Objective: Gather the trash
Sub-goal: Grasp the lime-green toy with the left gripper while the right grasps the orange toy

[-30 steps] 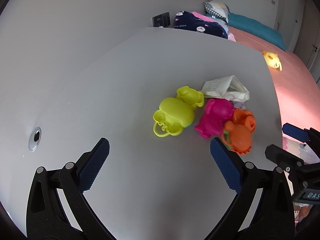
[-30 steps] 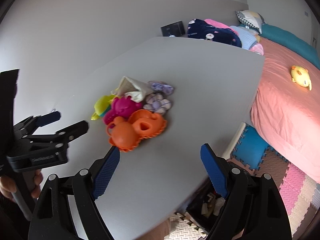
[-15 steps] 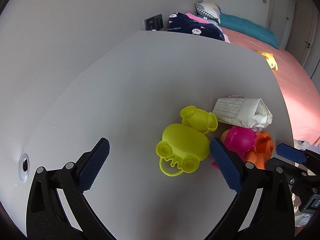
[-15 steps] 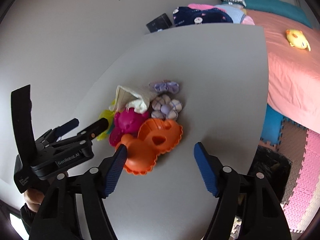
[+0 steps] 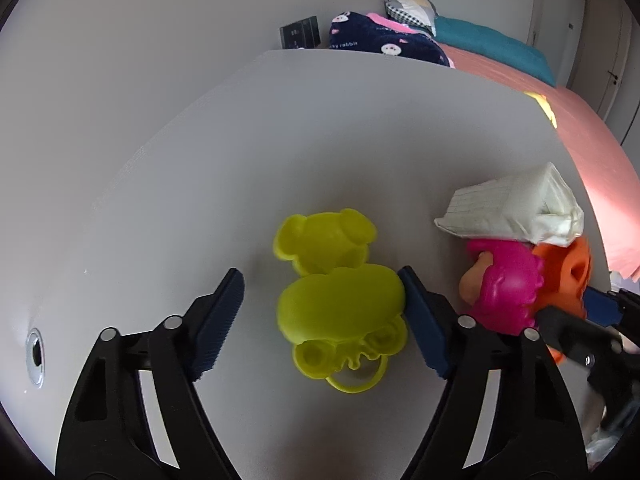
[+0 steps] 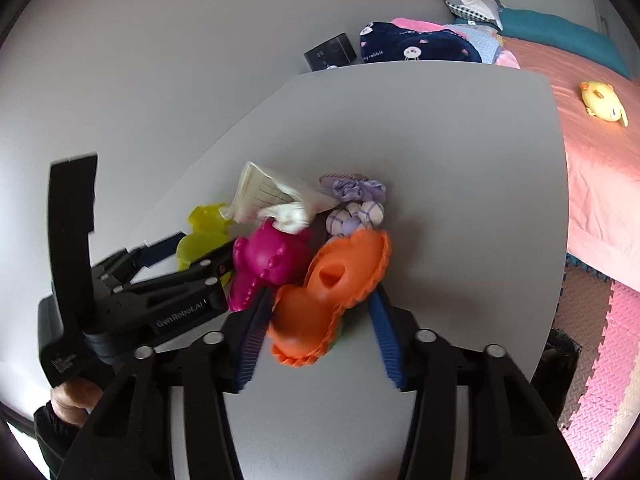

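A heap lies on the grey table (image 5: 200, 160). My left gripper (image 5: 322, 322) is open around a yellow-green toy mould (image 5: 340, 308); its right finger touches the mould, its left finger stands apart. A second yellow-green mould (image 5: 324, 236) lies just beyond. My right gripper (image 6: 318, 336) is open around an orange toy mould (image 6: 328, 288), fingers close to both sides. A magenta mould (image 6: 272, 260) sits to its left. Crumpled paper with tissue (image 6: 276, 200) lies on top, also in the left wrist view (image 5: 516, 208). Small purple fabric pieces (image 6: 356, 204) lie behind.
The table's right edge (image 6: 560, 240) drops to a foam-mat floor (image 6: 600, 380) with a dark bin (image 6: 560, 352) below. A pink bed (image 6: 600, 168) with a yellow plush (image 6: 602, 100) is on the right. A cable hole (image 5: 35, 354) is at left.
Both grippers have moved forward and down onto the heap. The left now straddles the yellow-green mould, and the right straddles the orange mould. Both jaws have narrowed slightly.
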`<state>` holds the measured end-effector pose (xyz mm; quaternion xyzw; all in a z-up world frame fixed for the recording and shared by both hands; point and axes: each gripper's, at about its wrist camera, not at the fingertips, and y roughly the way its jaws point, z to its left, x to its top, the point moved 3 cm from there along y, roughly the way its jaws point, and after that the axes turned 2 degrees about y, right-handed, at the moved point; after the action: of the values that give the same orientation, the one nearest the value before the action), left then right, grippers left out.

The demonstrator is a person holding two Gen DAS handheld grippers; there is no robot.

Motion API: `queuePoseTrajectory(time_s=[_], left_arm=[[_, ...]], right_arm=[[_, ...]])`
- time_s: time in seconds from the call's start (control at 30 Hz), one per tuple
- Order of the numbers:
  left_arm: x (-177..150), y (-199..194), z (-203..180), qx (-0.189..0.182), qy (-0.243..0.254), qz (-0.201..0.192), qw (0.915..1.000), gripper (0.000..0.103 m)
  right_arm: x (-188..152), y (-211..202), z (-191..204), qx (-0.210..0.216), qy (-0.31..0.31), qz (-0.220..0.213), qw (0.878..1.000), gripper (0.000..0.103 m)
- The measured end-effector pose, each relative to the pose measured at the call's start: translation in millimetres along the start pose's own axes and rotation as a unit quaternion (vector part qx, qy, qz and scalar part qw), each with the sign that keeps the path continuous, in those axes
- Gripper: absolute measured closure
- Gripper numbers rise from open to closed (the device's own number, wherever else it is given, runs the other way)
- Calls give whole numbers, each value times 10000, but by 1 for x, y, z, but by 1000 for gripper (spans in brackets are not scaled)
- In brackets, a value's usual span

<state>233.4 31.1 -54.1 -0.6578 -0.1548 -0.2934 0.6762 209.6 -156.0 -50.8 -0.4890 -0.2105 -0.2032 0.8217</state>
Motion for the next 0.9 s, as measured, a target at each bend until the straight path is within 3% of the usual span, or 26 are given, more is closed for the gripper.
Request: queuePoseTrajectory(time_s=[0.17, 0.9], left_arm=[[-2, -2, 0, -73, -20, -48, 10000, 49], [-25, -54, -23, 170, -330, -185, 9991, 49]], right_arm=[[0, -1, -7, 171, 130, -5, 9998, 67], [-12, -51, -13, 408, -247, -77, 9988, 67]])
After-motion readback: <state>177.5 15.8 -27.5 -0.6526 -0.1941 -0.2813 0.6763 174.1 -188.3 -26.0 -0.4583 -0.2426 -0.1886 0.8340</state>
